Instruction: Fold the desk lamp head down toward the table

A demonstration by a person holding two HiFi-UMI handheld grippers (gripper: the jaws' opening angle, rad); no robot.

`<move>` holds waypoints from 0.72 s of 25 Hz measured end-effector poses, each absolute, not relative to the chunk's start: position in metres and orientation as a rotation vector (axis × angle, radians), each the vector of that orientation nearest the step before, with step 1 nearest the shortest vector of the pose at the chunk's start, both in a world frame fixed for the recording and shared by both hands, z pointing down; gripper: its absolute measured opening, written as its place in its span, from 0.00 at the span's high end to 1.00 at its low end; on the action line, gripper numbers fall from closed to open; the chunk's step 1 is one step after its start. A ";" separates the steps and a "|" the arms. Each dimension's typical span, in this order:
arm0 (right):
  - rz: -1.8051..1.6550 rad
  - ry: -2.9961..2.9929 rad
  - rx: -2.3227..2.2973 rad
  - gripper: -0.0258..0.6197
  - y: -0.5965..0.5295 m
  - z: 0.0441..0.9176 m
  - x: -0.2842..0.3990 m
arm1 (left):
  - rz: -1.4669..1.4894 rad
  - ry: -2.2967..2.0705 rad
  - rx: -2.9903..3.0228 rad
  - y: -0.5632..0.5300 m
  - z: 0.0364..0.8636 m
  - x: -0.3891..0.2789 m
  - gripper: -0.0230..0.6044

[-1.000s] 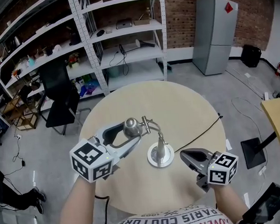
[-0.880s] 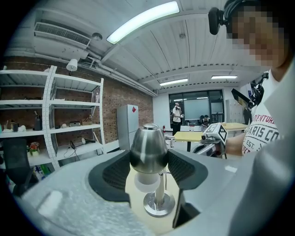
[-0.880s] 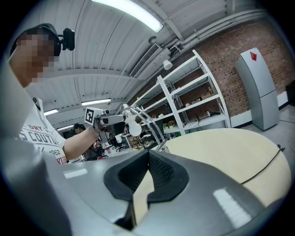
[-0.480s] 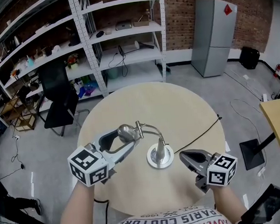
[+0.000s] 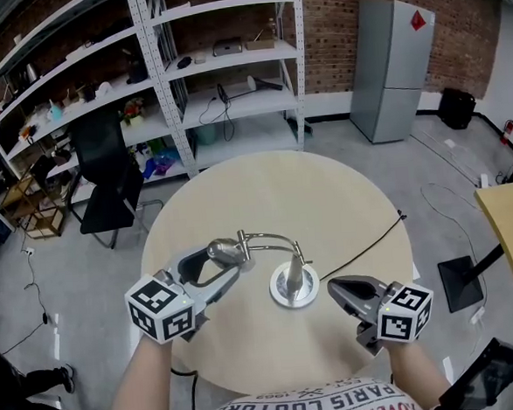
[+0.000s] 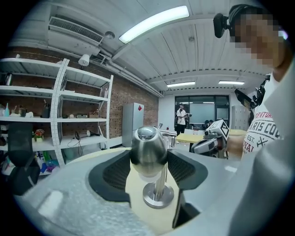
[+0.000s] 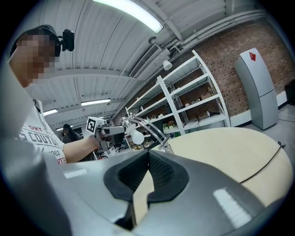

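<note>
**Current condition.** The left gripper (image 5: 219,265) is clamped on the lamp head (image 6: 147,147). In the left gripper view both dark pads bear on the sides of the rounded metal shade. The head is held above the round table (image 5: 326,195), to the left of the lamp base (image 5: 294,286), and does not touch the tabletop. The curved neck (image 5: 267,237) arches from the post on the base over to the head. The right gripper (image 5: 339,288) hangs just right of the base, apart from it. Its jaws are together and nothing is between them. The cable (image 5: 364,240) runs from the base toward the right edge of the table.

**Hazards from this point.**

1. Base tipping or sliding. Nothing holds the base down. We judge that any sideways pull on the head passes through the neck and may drag or tilt the base. We advise bracing the base with the right gripper, or directing the force straight down along the neck's bend.

2. Loss of grip. The shade is smooth, polished and egg-shaped, and the pads grip it on a curve. We expect it may squirt out of the jaws if the neck resists.

3. Neck recoil. If the neck is springy, a slipped head may swing back up.

4. Hard landing. Too fast a descent may strike the shade or bulb against the tabletop.

5. Cable snag. A displaced base may pull the cable taut.
</note>
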State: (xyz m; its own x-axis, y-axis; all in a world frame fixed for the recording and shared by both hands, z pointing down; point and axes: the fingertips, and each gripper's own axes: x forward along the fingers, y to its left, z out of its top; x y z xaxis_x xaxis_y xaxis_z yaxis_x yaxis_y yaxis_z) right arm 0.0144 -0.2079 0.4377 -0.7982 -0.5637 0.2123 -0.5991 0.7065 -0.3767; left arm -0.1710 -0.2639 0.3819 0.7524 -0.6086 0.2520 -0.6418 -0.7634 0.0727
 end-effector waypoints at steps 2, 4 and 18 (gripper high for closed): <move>0.673 -2.828 0.959 0.96 -0.211 0.441 0.013 | 0.313 -1.011 2.789 -0.268 0.387 -0.172 0.57; 0.676 -2.826 0.952 0.96 -0.212 0.445 0.011 | 0.310 -1.018 2.783 -0.271 0.392 -0.173 0.57; 0.694 -2.809 0.954 0.96 -0.200 0.453 0.016 | 0.307 -1.066 2.726 -0.270 0.416 -0.185 0.58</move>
